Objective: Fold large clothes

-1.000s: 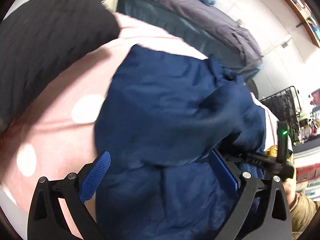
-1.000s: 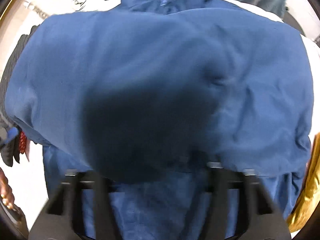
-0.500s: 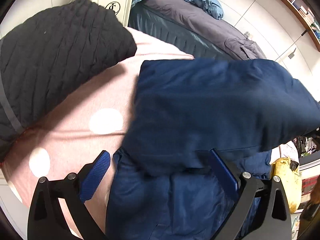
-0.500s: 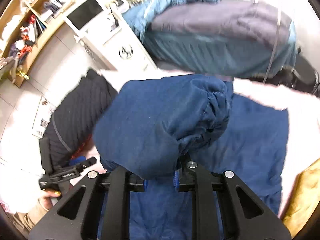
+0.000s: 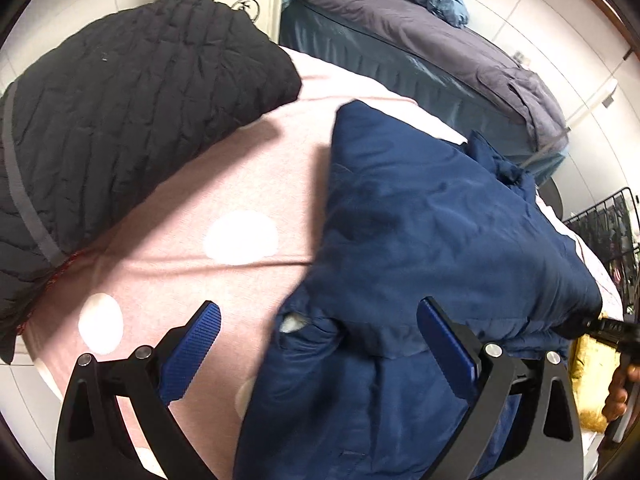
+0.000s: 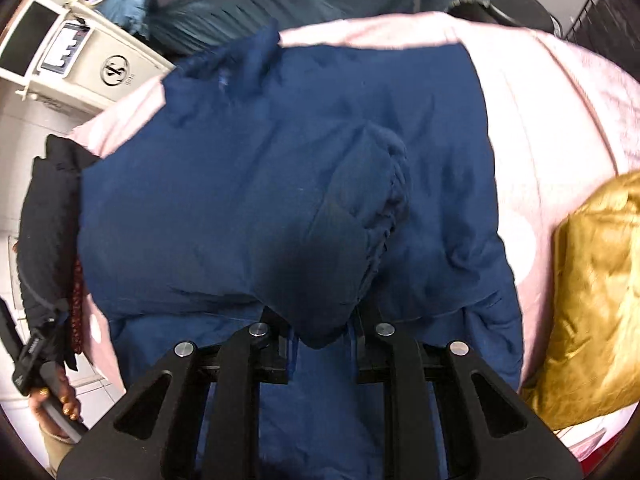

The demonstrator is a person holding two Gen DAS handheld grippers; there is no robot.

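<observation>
A navy padded jacket (image 5: 440, 240) lies on a pink bedspread with white dots (image 5: 240, 184). One panel is folded over its body. In the right wrist view my right gripper (image 6: 320, 336) is shut on the jacket's sleeve cuff (image 6: 372, 208). The cuff bunches up over the navy jacket (image 6: 240, 168) and hides the fingertips. My left gripper (image 5: 318, 344) stands wide open just above the jacket's left edge. Its blue pads (image 5: 192, 352) touch nothing.
A black quilted jacket (image 5: 120, 120) lies at the left of the bedspread. A gold jacket (image 6: 592, 300) lies at the right. Beyond the bed stand a cream cabinet (image 6: 88, 68) and a pile of grey and blue bedding (image 5: 420, 40). A hand (image 6: 56, 404) holds the left gripper's handle.
The right gripper has carried the sleeve up and across, spreading a navy panel over the jacket's body. The left gripper has stayed open near the same edge and tilted a little.
</observation>
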